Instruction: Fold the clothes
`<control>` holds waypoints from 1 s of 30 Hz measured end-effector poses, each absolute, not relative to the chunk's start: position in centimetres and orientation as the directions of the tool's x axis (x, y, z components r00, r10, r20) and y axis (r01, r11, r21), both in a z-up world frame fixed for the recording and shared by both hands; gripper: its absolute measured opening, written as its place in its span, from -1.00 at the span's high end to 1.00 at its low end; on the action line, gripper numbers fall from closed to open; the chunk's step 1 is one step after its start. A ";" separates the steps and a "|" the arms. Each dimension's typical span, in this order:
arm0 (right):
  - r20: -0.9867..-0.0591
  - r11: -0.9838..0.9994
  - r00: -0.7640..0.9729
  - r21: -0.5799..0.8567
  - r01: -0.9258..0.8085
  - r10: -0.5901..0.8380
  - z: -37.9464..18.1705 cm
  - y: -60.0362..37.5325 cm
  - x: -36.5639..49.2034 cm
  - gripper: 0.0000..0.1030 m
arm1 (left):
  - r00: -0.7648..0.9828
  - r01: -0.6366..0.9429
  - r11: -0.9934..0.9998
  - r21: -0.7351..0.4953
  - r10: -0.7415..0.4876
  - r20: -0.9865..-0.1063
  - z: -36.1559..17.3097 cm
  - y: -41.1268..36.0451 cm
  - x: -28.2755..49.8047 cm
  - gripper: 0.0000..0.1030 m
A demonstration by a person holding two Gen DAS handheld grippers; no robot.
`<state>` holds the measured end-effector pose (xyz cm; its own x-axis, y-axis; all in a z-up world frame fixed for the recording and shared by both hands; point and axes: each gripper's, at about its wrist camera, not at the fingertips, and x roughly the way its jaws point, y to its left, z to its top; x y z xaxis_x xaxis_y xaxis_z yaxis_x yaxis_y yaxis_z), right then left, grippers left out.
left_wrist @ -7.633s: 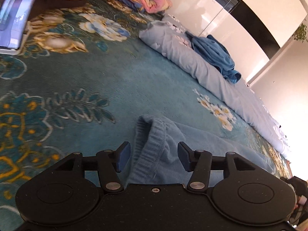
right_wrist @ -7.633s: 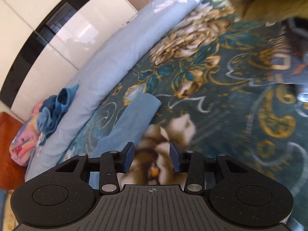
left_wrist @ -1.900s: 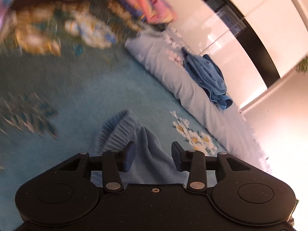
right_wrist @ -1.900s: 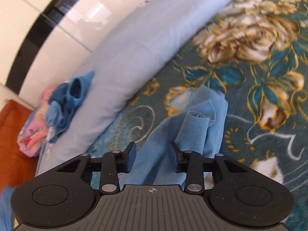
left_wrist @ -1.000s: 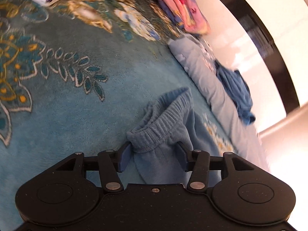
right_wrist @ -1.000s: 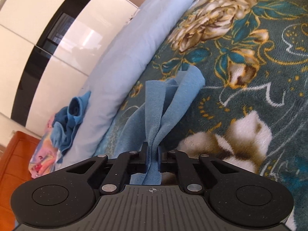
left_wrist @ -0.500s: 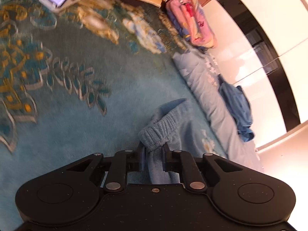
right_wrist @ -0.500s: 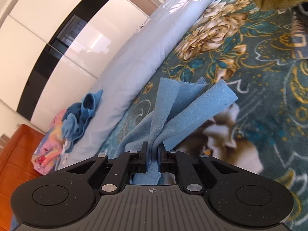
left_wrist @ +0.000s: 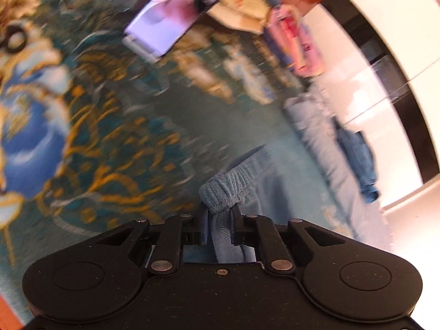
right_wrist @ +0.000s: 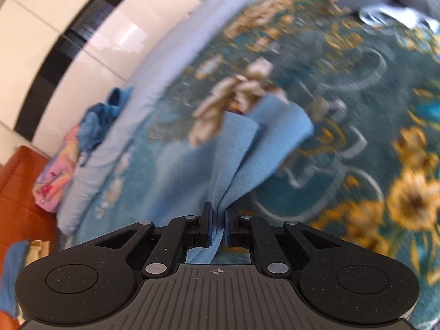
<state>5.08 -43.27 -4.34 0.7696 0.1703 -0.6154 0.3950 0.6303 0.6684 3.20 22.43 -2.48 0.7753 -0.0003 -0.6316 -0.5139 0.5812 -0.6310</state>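
Teal floral plush blanket (left_wrist: 115,143) underneath; left gripper (left_wrist: 219,220) clamps light-blue knit trousers' (left_wrist: 228,189) ribbed waistband, right gripper (right_wrist: 218,227) pinches their hem; crumpled dark-blue garment (right_wrist: 99,121) lies well apart.

My black claws (left_wrist: 219,221); light blue ribbed trousers (right_wrist: 247,148); teal blanket (right_wrist: 357,104), gold-and-cream flowers; pale blue quilt (right_wrist: 154,104); pink bundle (left_wrist: 291,35).

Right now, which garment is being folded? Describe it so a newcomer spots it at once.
Start at the teal floral blanket covering the bed. On it lies the light blue pants, ribbed waistband pinched in the left gripper, plain end in the right gripper. The darker blue garment is crumpled, ungripped, on the pale quilt.
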 end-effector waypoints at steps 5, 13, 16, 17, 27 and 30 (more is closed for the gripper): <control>-0.637 0.632 0.757 0.647 0.427 0.142 -3.9 -43.7 3.9 0.78 | 0.767 -0.516 0.585 -0.626 -0.009 -0.641 -2.6 22.9 2.6 0.60; -0.608 0.677 0.793 0.596 0.431 0.030 -1.3 -46.1 1.4 0.61 | 0.777 -0.471 0.760 -0.447 0.117 -0.619 0.7 22.5 2.6 0.13; -0.604 0.676 0.797 0.596 0.433 0.022 -0.9 -46.9 1.7 0.40 | 0.805 -0.431 0.801 -0.414 0.134 -0.578 1.6 22.2 3.1 -0.03; -0.604 0.675 0.796 0.597 0.434 0.023 -0.8 -47.1 2.1 0.40 | 0.814 -0.414 0.811 -0.414 0.126 -0.567 1.7 22.2 3.3 -0.09; -0.631 0.660 0.769 0.620 0.424 0.099 -2.8 -45.5 5.2 0.37 | 0.805 -0.403 0.796 -0.451 0.075 -0.588 1.5 21.7 4.2 -0.17; -0.628 0.660 0.770 0.627 0.413 0.115 -2.9 -45.1 5.7 0.37 | 0.797 -0.420 0.784 -0.458 0.076 -0.600 1.1 21.9 4.1 -0.17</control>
